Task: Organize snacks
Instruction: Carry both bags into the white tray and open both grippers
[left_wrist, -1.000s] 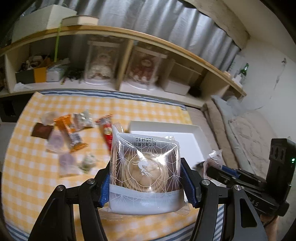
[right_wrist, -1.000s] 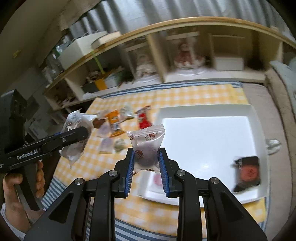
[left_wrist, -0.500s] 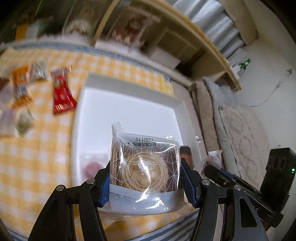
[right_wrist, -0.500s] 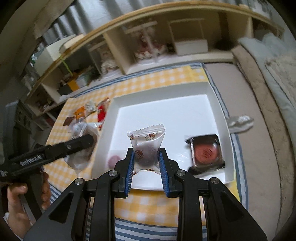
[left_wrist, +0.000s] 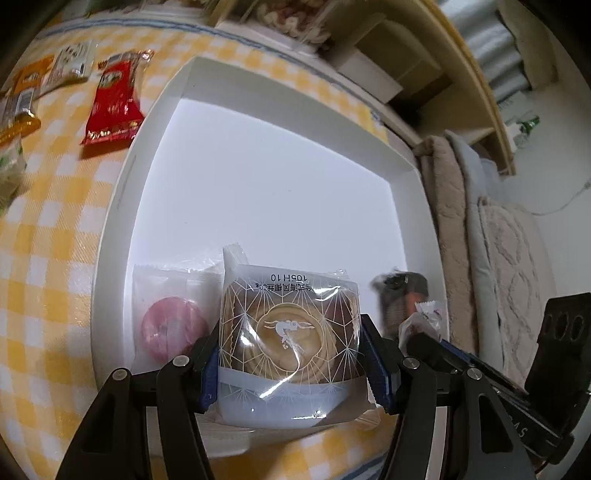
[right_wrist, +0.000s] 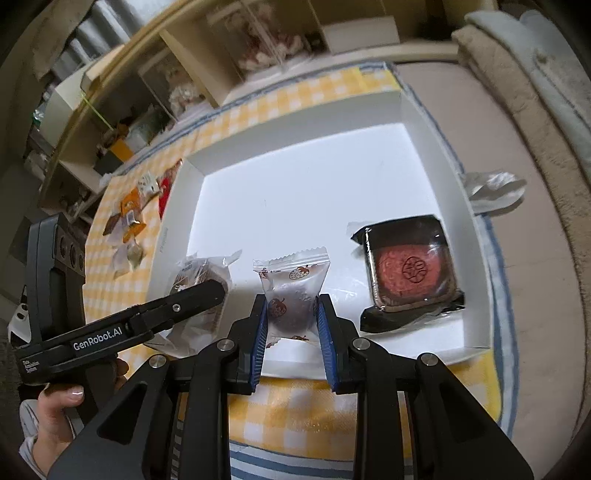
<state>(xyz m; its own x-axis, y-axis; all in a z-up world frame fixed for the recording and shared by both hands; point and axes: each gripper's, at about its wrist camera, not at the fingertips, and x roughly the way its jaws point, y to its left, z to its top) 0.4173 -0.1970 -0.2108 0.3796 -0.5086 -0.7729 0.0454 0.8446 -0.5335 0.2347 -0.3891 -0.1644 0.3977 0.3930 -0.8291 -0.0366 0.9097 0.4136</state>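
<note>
Yellow-and-white checked cloth (right_wrist: 295, 413), blue-striped at near edge. Plain white shallow tray (left_wrist: 122, 206). Clear pastry packet (left_wrist: 290, 332), white geometric line pattern, golden contents. Clear small packet (right_wrist: 291, 291), red strawberry prints. Black-wrapped square cake (right_wrist: 410, 273), reddish top. Red glossy packet (left_wrist: 114, 103), far left.

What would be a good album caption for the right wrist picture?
Right gripper holds a strawberry-print snack pouch over the white tray, beside a dark-wrapped pastry.

free: white tray (right_wrist: 295, 192) floor bare from centre to 12 o'clock | blocked: dark-wrapped cake (right_wrist: 410, 273) at 3 o'clock, pink sweet (left_wrist: 170, 325) at 9 o'clock, tray walls
</note>
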